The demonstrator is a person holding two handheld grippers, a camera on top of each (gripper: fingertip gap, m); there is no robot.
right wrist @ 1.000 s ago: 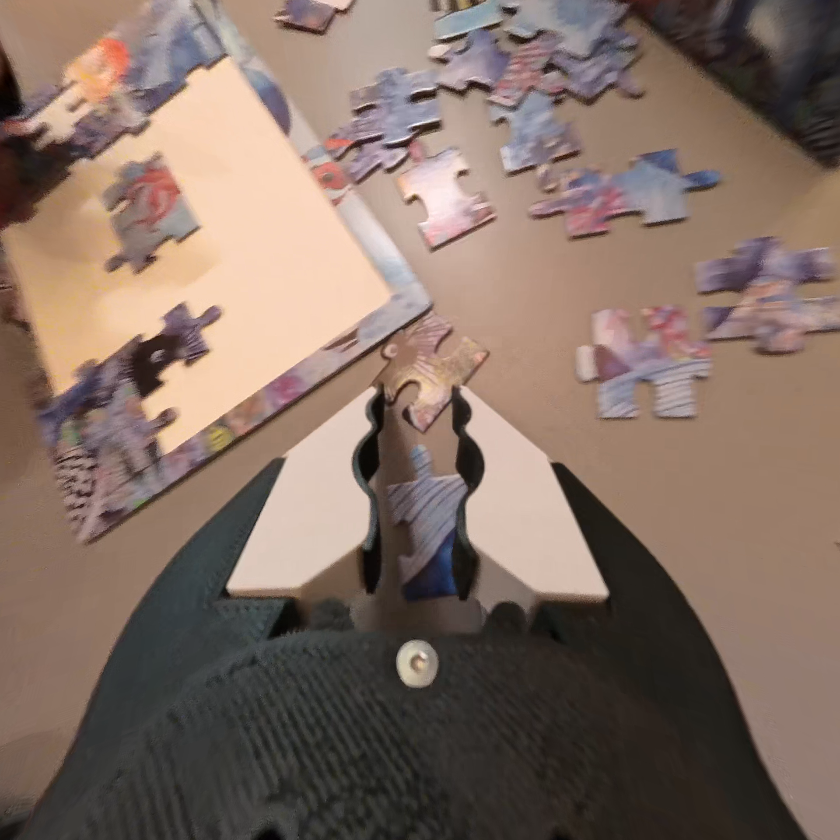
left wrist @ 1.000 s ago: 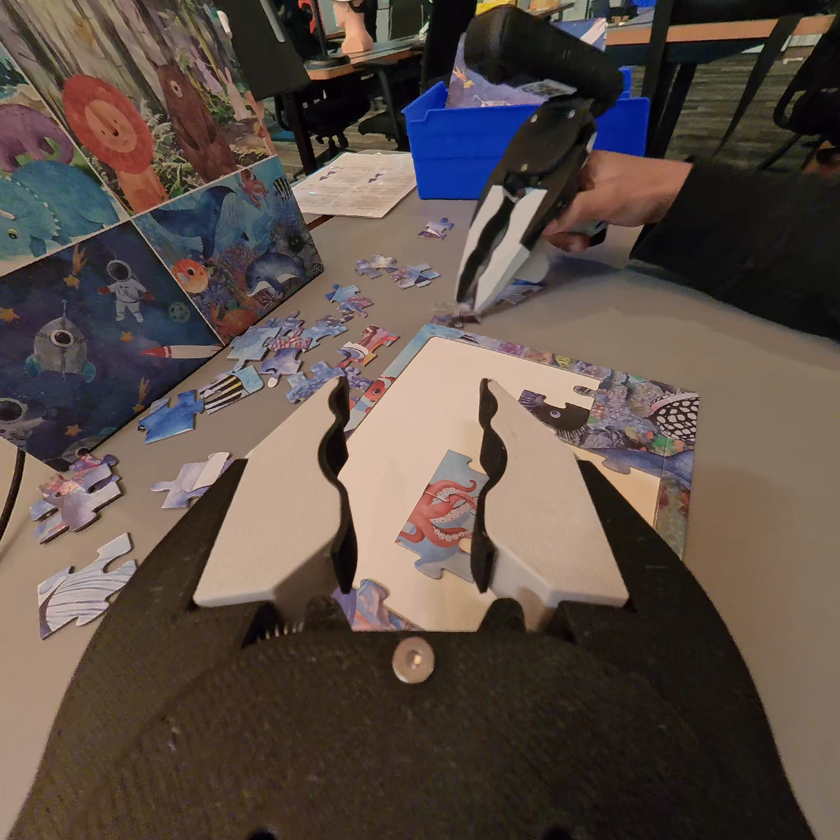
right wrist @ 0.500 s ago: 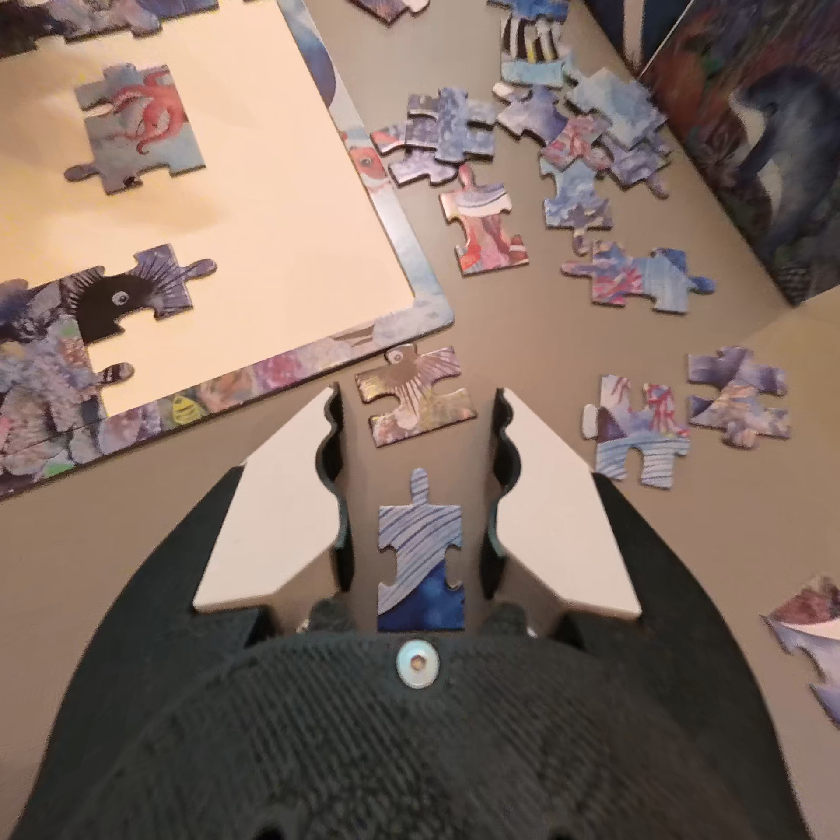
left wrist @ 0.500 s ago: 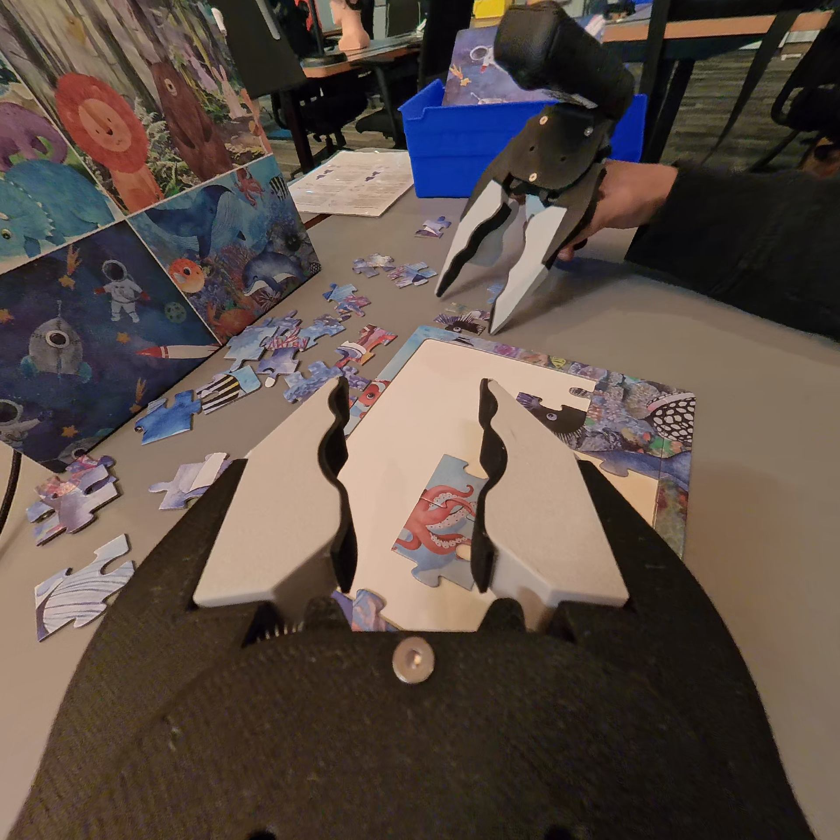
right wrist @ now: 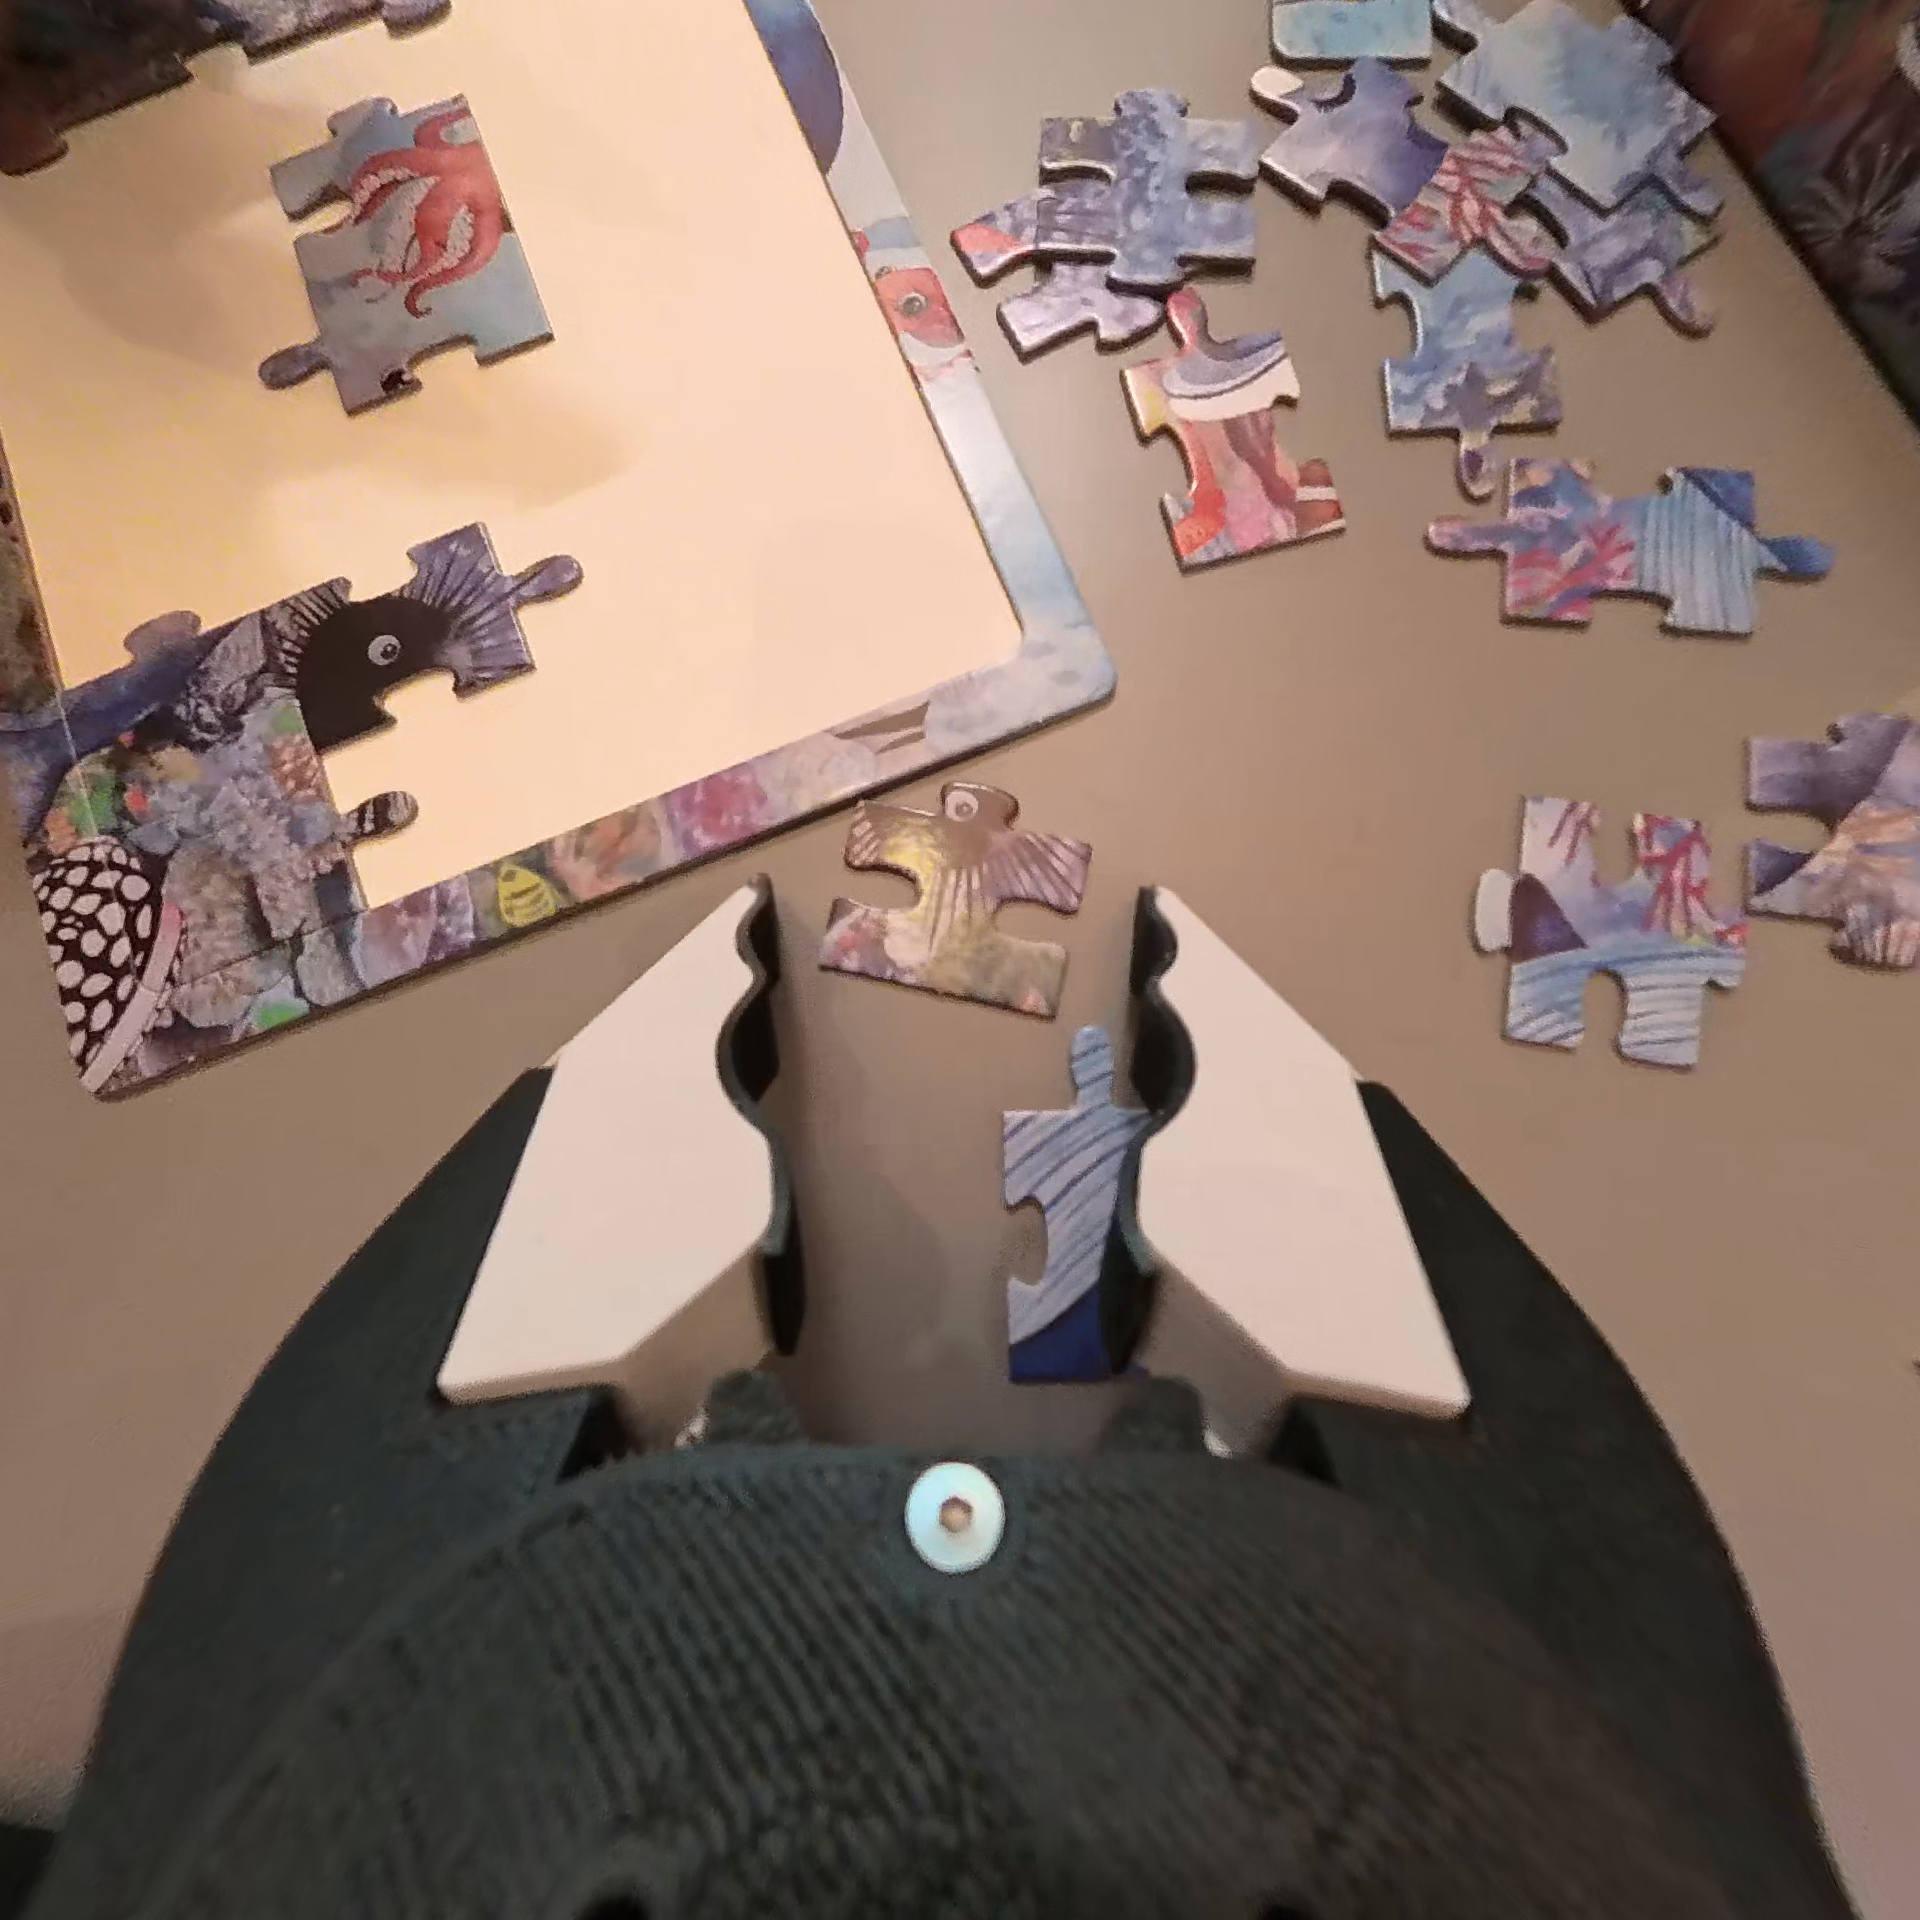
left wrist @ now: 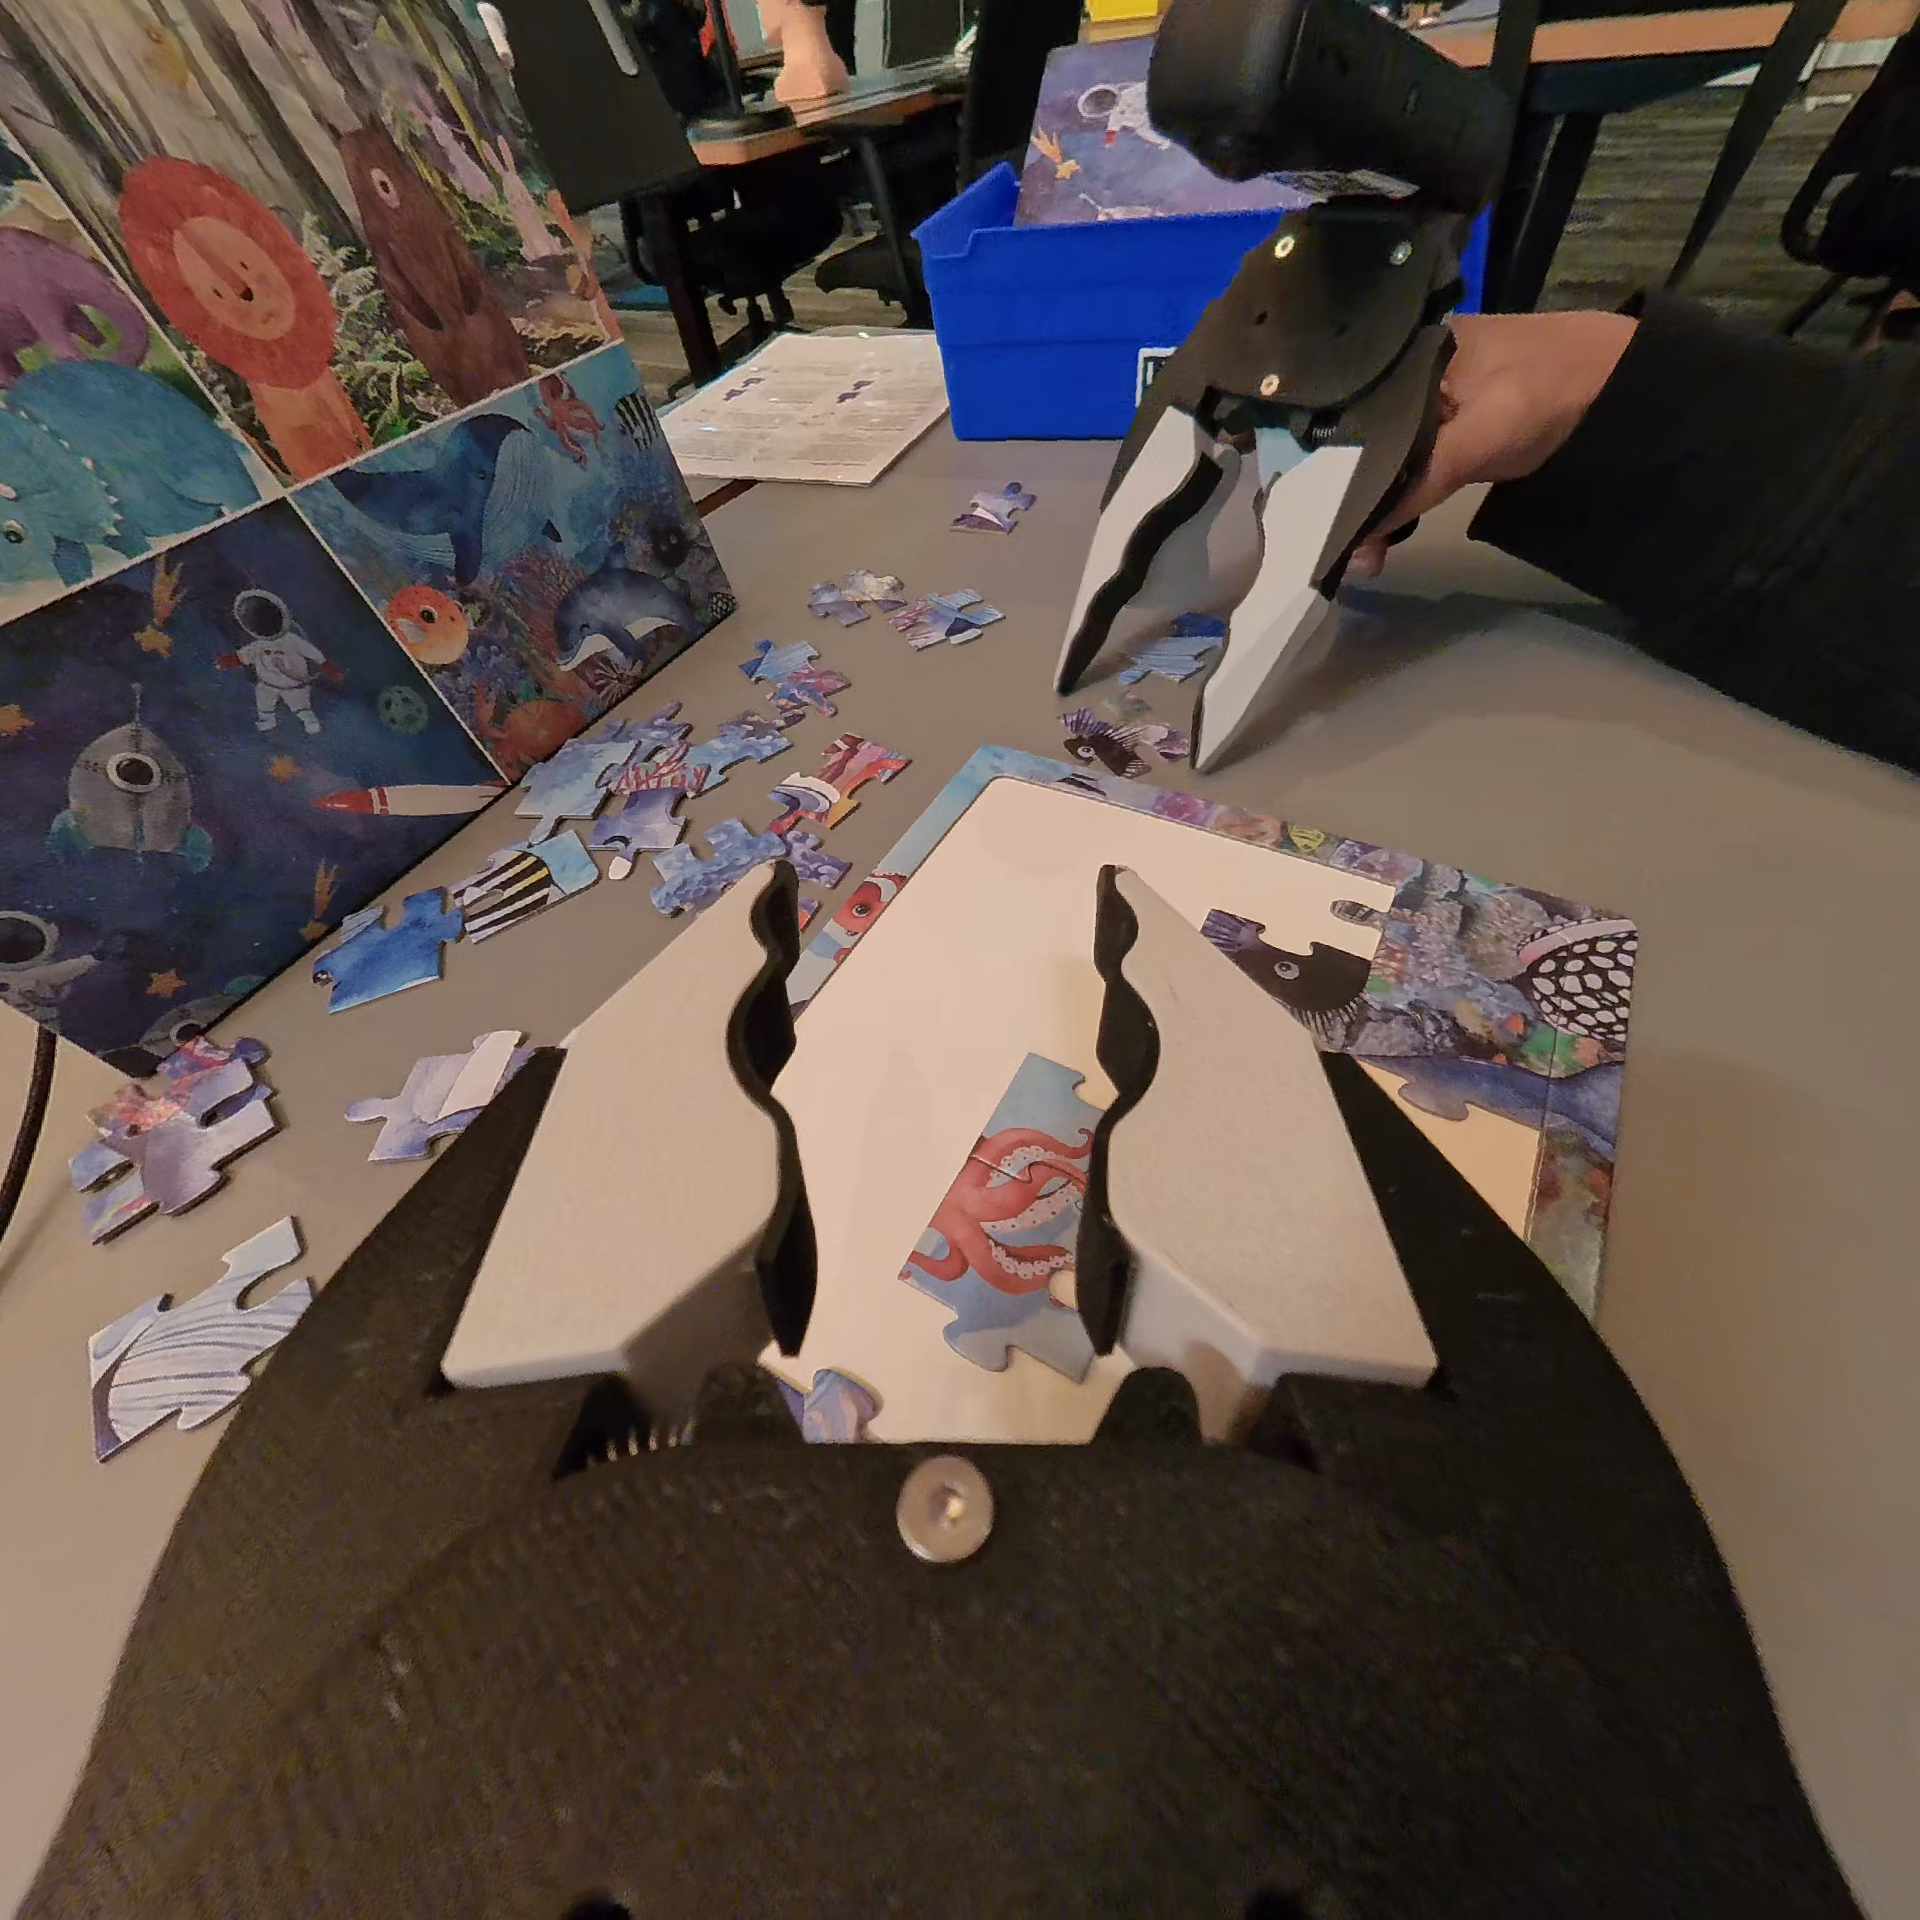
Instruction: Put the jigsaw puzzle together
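Note:
The puzzle tray lies on the grey table, mostly bare inside, with a joined patch of reef and a black fish in one corner. An octopus piece lies loose inside the tray. My left gripper is open and empty above the tray. My right gripper is open, with its tips near the table just off the tray's corner. A brown fish piece lies flat between and just ahead of the tips. A blue striped piece lies under the right finger. The right gripper also shows in the left wrist view.
Several loose pieces are scattered beside the tray, and more lie nearer me on the left. Upright picture panels stand at the left. A blue bin and a paper sheet are at the back. A person's sleeve crosses the right. My right gripper is the nearer one to the blue striped piece: about 6 cm, against 25 cm. My left wrist view looks at it from another angle.
My right gripper opened and let go of the brown fish piece, which now lies on the table by the tray's corner. The gripper then spread wider and shifted. My left gripper stayed put.

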